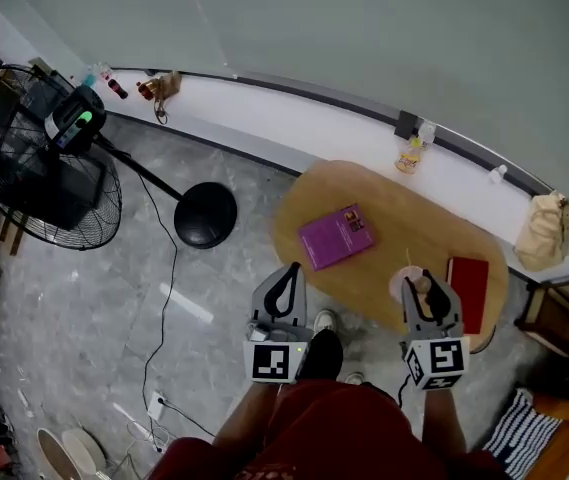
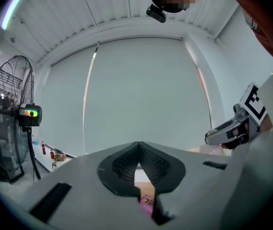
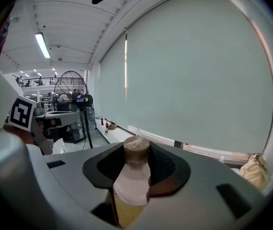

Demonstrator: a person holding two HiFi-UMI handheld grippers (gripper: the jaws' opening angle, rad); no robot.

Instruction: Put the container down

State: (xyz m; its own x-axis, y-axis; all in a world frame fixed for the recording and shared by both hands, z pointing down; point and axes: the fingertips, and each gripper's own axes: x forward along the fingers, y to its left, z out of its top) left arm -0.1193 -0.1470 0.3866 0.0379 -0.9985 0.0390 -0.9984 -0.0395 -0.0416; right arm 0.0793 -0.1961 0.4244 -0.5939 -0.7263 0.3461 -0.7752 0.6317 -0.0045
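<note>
Wooden table (image 1: 394, 208) edge under right gripper (image 1: 425, 290) | container (image 3: 133, 178) gripped | bare wood ahead

Container (image 3: 132, 181): we see its cap and neck between the right gripper (image 3: 136, 152) jaws; the base is hidden behind the gripper body.
Container, head view: mostly covered by the jaws; only a pale bit shows.
Purple book (image 2: 147, 201): in the left gripper view, just a sliver shows below the closed left gripper (image 2: 138, 146).
Red book (image 1: 469, 288): its left edge is covered by the right gripper.
Fan (image 2: 6, 123): cut off at the left edge.
Ledge bottles (image 1: 114, 86): too small to identify.
Wooden frame (image 1: 564, 313): cut off at the right edge; we cannot tell what it is.
</note>
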